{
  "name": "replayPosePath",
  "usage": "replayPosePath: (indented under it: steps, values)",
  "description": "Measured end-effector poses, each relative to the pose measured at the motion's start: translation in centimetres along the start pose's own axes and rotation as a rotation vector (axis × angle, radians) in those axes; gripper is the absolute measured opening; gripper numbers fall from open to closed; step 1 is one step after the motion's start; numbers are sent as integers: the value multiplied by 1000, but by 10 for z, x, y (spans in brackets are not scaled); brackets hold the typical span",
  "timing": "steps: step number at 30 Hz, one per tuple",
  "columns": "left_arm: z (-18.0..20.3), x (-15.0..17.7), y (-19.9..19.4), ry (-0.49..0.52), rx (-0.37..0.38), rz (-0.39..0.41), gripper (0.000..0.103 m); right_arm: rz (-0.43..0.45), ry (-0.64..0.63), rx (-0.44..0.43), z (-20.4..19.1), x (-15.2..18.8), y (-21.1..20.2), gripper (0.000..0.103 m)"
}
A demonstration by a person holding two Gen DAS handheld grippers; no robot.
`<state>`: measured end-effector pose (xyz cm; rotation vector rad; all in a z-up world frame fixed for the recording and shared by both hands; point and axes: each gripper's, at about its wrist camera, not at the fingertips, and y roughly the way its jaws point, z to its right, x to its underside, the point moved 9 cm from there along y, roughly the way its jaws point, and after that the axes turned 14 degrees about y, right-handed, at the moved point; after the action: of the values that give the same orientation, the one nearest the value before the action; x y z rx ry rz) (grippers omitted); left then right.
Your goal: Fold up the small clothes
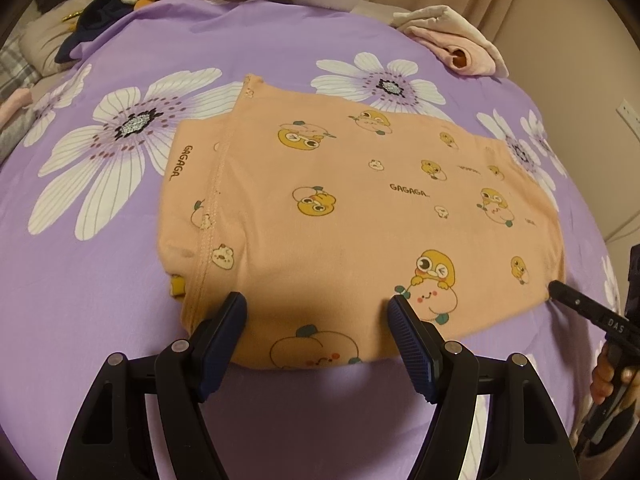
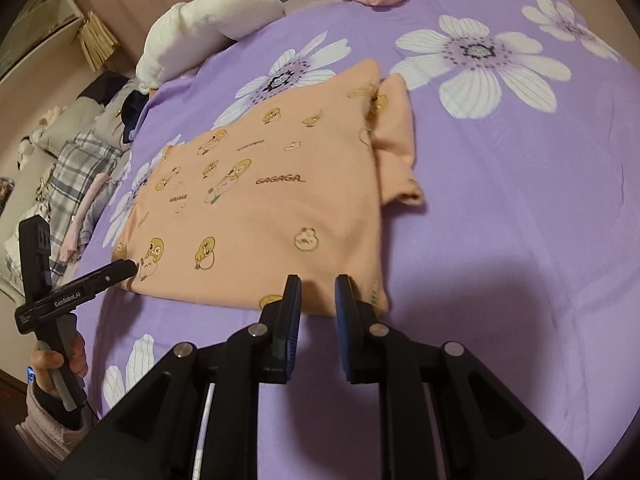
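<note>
Half-folded shirt on the bed

The peach shirt (image 1: 340, 216) lies flat on the purple bedspread (image 1: 100, 300), sides apparently tucked; more folding remains. Left gripper (image 1: 316, 312) gapes wide; right gripper (image 2: 318, 292) nearly closed, grasping nothing.

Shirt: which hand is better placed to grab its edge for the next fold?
Likely left: the left gripper stands wide open astride the near edge of the shirt; the right gripper is almost closed at its corner.

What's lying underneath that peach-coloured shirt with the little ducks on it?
The peach shirt lies folded on a purple flowered bedsheet. A folded-under sleeve pokes out along one edge. Whatever else is tucked beneath is covered.
</note>
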<state>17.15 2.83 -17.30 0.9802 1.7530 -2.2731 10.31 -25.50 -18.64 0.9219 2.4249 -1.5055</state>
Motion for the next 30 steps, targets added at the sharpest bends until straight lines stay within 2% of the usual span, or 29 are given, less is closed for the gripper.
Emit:
replayPosePath:
  steps: [15, 18, 22, 24, 28, 30]
  values:
    - [-1, 17, -18, -54, 24, 18, 73, 20, 3, 33, 6, 3, -11, 17]
    - [-4, 26, -20, -66, 6, 2, 73, 22, 10, 46, 9, 4, -13, 17]
    - [-8, 37, -24, -84, 6, -1, 73, 26, 24, 49, 13, 6, -19, 22]
    - [-9, 41, -29, -92, 5, 5, 73, 33, 21, 61, 13, 7, -22, 31]
    - [-12, 47, -37, -123, 18, 14, 73, 35, 39, 57, 14, 7, -28, 35]
    - [-13, 50, -40, -138, 28, 19, 73, 35, 50, 47, 12, 8, -32, 48]
